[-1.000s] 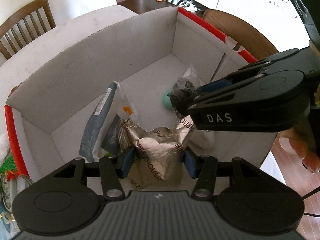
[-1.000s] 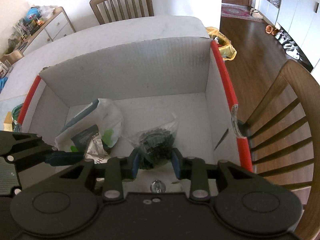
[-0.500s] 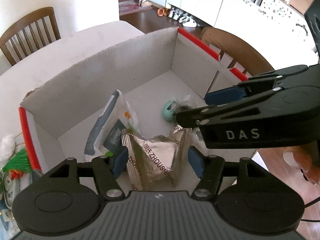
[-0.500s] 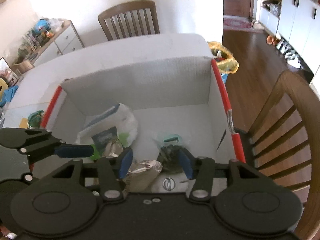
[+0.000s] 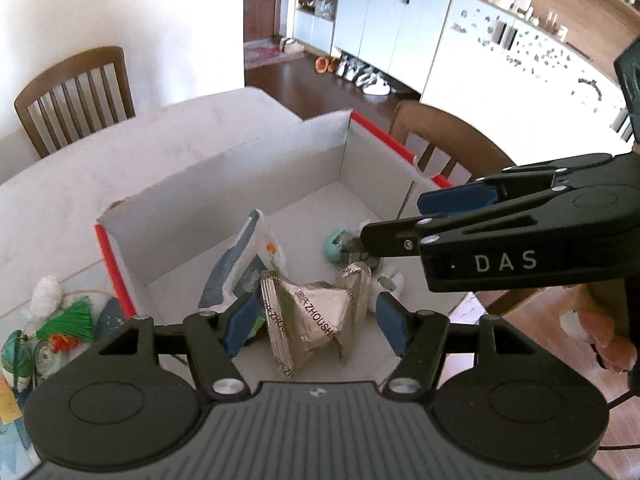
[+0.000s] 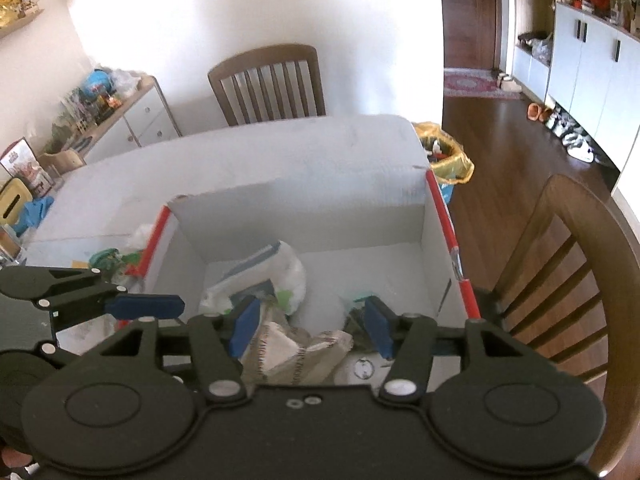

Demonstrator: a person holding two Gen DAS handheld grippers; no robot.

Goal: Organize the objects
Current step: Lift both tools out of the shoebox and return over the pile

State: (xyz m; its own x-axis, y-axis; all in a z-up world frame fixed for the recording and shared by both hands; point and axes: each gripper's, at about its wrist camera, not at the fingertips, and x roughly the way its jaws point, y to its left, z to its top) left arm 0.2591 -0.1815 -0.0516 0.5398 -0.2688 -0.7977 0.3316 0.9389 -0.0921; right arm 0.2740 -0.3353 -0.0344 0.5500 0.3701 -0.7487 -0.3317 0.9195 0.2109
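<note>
1. Progress: 4 items are seen already lying inside the white cardboard box (image 5: 224, 184): a silver foil pouch (image 5: 316, 316), a blue-and-white plastic bag (image 5: 244, 264), a teal round object (image 5: 333, 245), and a clear bag of dark contents (image 5: 360, 250). The packing of these is judged done.
2. The left gripper (image 5: 316, 326) is held above the near part of the box with its jaws wide apart; nothing is gripped, and the foil pouch lies below and between them.
3. The right gripper (image 6: 310, 326) is likewise spread wide and empty, above the box floor.
4. Remaining work: loose items are seen outside the box on the tabletop (image 5: 52, 200), among them a green tassel ornament (image 5: 68, 322) and a white soft object (image 5: 47, 289). These are judged still to be sorted, so the task appears partly complete.
5. Hard to make out: the teal object and the clear bag are partly covered by the right gripper in the left wrist view, so neither can be identified. The clutter left of the box is cut off at the frame edge, and the nearest strip of the box floor is hidden beneath both gripper bodies.
</note>
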